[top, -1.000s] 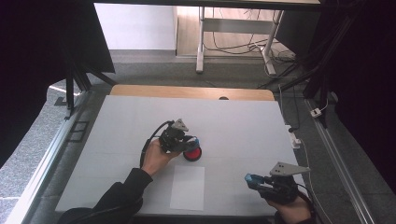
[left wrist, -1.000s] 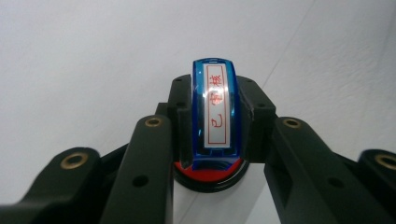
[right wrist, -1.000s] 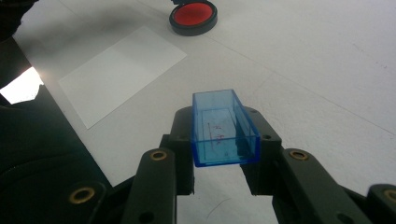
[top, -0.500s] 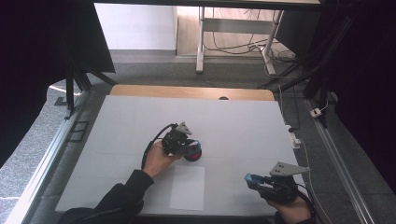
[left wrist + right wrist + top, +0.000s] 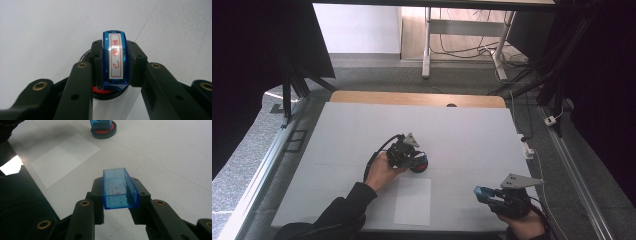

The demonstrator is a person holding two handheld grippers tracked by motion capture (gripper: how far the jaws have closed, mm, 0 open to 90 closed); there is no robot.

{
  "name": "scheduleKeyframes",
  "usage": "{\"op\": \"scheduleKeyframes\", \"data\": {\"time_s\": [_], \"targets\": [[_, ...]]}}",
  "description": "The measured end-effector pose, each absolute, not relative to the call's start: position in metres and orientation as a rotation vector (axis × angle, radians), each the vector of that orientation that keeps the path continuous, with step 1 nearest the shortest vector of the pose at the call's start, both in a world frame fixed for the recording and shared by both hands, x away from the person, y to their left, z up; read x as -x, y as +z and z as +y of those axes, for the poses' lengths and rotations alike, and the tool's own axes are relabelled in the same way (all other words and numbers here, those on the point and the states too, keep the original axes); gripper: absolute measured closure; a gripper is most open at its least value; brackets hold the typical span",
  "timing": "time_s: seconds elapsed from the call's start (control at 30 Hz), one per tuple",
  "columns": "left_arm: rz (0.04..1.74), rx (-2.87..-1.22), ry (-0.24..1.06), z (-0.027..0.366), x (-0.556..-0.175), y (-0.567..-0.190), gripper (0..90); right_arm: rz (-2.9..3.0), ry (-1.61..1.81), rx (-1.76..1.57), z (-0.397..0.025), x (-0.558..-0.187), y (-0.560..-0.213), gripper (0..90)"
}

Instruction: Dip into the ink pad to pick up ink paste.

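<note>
Two grippers are at work over a pale surface (image 5: pixel 472 135), and the small change is on the left side: over the last second the left gripper (image 5: pixel 408 153) has drifted slightly down and to the right, settling the blue stamp (image 5: pixel 115 60) onto the round red ink pad (image 5: pixel 419 163). In the left gripper view its black fingers (image 5: pixel 96 67) are closed on either side of the stamp, whose label with red characters faces the camera, and the red pad shows just beneath the stamp's base. The right gripper (image 5: pixel 492 196) has barely moved; it waits well to the right of the ink pad, its fingers clamped on the clear blue stamp cap (image 5: pixel 119 188), held open-side up above the surface. A white sheet of paper (image 5: pixel 413 201) lies flat just below the ink pad, unmarked as far as can be seen. Judging from this, the stamp is being inked, and pressing it on the paper comes next.
</note>
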State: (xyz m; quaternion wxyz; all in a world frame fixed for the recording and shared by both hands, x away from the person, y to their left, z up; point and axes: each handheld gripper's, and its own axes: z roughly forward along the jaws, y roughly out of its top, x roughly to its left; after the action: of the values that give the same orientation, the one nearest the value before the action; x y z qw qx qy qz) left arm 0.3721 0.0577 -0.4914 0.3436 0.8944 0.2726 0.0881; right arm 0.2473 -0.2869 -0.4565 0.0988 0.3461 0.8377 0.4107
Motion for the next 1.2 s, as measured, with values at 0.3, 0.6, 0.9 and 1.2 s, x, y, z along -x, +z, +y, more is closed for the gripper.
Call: {"op": "scheduleKeyframes", "data": {"time_s": [0.3,0.6,0.9,1.2], "targets": [[0.716,-2.325,0.232,0.057,-0.371,-0.492,70.5,2.481,1.208,-1.027,-0.287,-0.247,-0.456,68.2],[0.767,-2.264,0.111,0.067,-0.381,-0.495,70.5,2.495,1.193,-1.015,-0.286,-0.247,-0.456,68.2],[0.764,-2.264,0.114,0.067,-0.38,-0.495,70.4,2.499,1.196,-1.009,-0.286,-0.247,-0.457,68.2],[0.746,-2.277,0.18,0.063,-0.374,-0.495,70.3,2.504,1.201,-0.994,-0.285,-0.247,-0.457,68.2]]}}
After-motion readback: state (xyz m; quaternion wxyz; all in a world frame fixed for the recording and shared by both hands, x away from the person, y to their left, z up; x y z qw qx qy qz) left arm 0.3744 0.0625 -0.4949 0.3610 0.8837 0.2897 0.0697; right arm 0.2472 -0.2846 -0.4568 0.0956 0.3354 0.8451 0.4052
